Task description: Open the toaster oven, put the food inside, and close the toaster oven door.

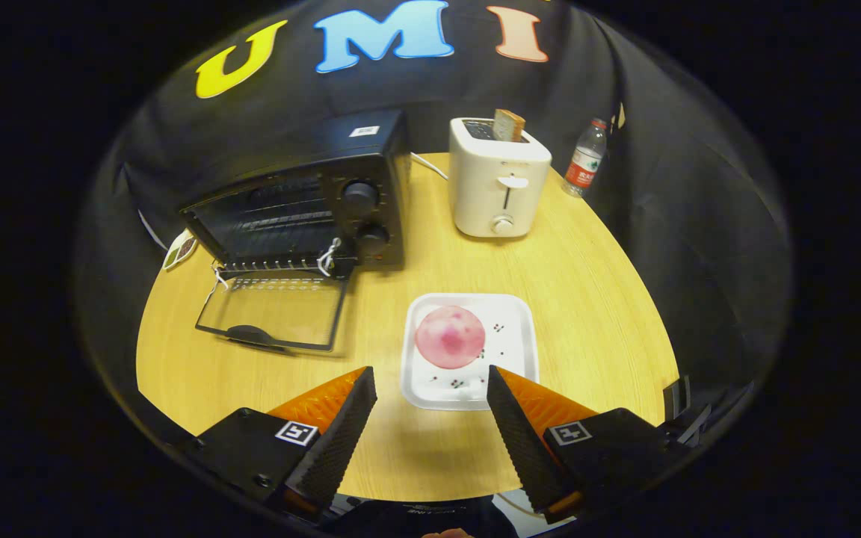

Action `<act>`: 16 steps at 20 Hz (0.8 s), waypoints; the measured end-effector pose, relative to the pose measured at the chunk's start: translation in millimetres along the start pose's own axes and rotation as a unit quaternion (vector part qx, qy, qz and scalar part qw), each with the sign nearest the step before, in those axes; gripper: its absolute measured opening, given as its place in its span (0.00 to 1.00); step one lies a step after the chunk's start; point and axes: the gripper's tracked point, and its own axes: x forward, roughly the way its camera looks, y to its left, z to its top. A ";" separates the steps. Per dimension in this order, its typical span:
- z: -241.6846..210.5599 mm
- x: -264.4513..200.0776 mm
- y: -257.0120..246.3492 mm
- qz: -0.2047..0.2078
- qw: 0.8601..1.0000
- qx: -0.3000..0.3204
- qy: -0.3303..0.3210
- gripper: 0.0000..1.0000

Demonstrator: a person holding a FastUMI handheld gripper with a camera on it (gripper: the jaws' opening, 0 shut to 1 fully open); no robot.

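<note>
Spread wide and holding nothing, the gripper hangs over the near part of the surface, its two fingers parted to either side of a tray's near edge.

Just ahead of the fingers sits the tray, a shallow white square thing with rounded corners. On it lies the food, a round pink disc with darker blotches, off toward the tray's left half; a few dark specks are scattered beside it. I'd guess the disc is soft and light, maybe slick on top, so pinching it directly risks squashing or sliding it. The tray looks stiff and thin-rimmed, and its near rim between the fingers seems the safer hold, kept level so the disc doesn't slip.

Beyond and to the left stands the oven, black, its glass door already dropped flat onto the surface, the handle toward the gripper. Racks show inside; nothing seems to be on them.

Farther off to the right is a white toaster with a slice of bread poking out of a slot, and beyond it a bottle.
</note>
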 end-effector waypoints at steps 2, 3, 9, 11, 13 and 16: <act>0.0 9.5 -23.1 0.001 1.000 0.001 0.015 0.96; -1.1 13.7 -32.7 0.004 1.000 0.000 0.022 0.96; -2.9 45.9 -69.0 0.042 0.996 -0.011 0.072 0.96; -5.5 58.2 -75.7 0.054 0.994 -0.019 0.092 0.96; -7.6 69.4 -80.5 0.067 0.992 -0.019 0.110 0.96; -14.8 86.3 -84.6 0.071 0.988 -0.016 0.135 0.97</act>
